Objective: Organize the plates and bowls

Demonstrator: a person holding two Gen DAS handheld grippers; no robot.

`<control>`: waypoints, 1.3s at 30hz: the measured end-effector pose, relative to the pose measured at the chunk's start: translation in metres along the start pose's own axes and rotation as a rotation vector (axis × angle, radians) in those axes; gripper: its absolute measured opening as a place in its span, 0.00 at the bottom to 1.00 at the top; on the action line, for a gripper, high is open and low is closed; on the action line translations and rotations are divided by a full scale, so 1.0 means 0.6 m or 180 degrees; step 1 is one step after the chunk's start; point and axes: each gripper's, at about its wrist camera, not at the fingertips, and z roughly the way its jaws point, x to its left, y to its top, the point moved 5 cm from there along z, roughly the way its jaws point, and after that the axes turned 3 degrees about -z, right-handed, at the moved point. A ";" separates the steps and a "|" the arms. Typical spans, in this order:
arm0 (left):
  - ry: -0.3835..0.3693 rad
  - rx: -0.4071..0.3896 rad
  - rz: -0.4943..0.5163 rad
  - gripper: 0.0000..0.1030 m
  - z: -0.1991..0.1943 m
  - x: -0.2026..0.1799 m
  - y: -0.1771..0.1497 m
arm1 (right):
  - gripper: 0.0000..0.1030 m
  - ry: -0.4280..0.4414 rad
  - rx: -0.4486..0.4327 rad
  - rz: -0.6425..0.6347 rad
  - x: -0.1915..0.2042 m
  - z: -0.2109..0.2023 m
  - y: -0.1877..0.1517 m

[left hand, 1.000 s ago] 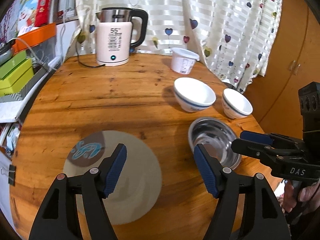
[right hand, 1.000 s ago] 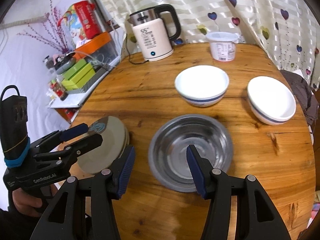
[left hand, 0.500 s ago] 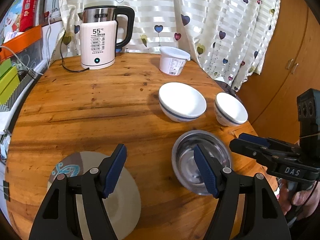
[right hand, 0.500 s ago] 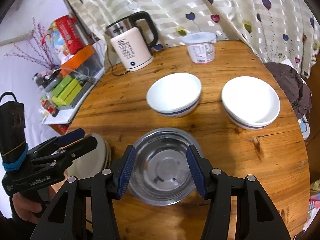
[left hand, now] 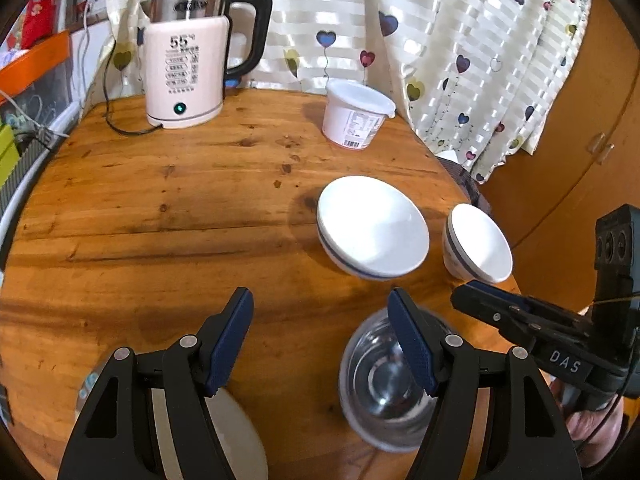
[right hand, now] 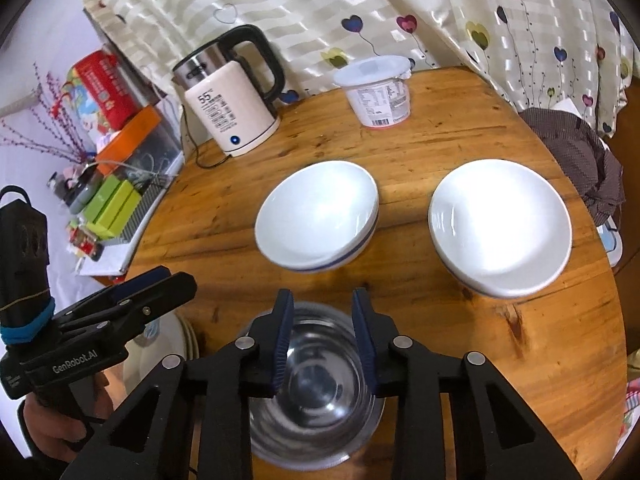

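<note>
On the round wooden table (left hand: 160, 220) stand two white bowls with a blue band, one in the middle (left hand: 372, 228) (right hand: 316, 216) and one to the right (left hand: 478, 244) (right hand: 500, 232). A steel bowl (left hand: 384, 380) (right hand: 316, 384) sits nearer, blurred. My right gripper (right hand: 322, 300) hovers over its far rim with its jaws closing; the pads touch nothing. My left gripper (left hand: 320, 308) is open over bare wood, with a pale plate (left hand: 236, 436) under its left finger. In the right wrist view the left gripper (right hand: 172, 280) hangs above the stacked plates (right hand: 176, 340).
A pink electric kettle (left hand: 188, 72) with its cord and a lidded white tub (left hand: 356, 116) stand at the table's far side before a heart-print curtain. Boxes (right hand: 116, 200) crowd a shelf on the left. A dark cloth (right hand: 580, 160) lies off the right edge.
Both grippers have moved forward over the table, so the steel bowl and the plate have slid toward the bottom of the views. The right jaws have narrowed a good deal.
</note>
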 end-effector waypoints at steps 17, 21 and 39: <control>-0.0301 0.0367 -0.0221 0.38 0.098 -0.011 0.043 | 0.22 -0.0023 0.0027 0.0370 -0.043 0.060 0.055; -0.0333 0.0452 -0.0273 0.29 0.118 -0.009 0.044 | 0.20 -0.0039 0.0064 0.0414 -0.049 0.073 0.059; -0.0338 0.0437 -0.0264 0.25 0.126 -0.009 0.046 | 0.16 -0.0070 0.0080 0.0404 -0.052 0.086 0.064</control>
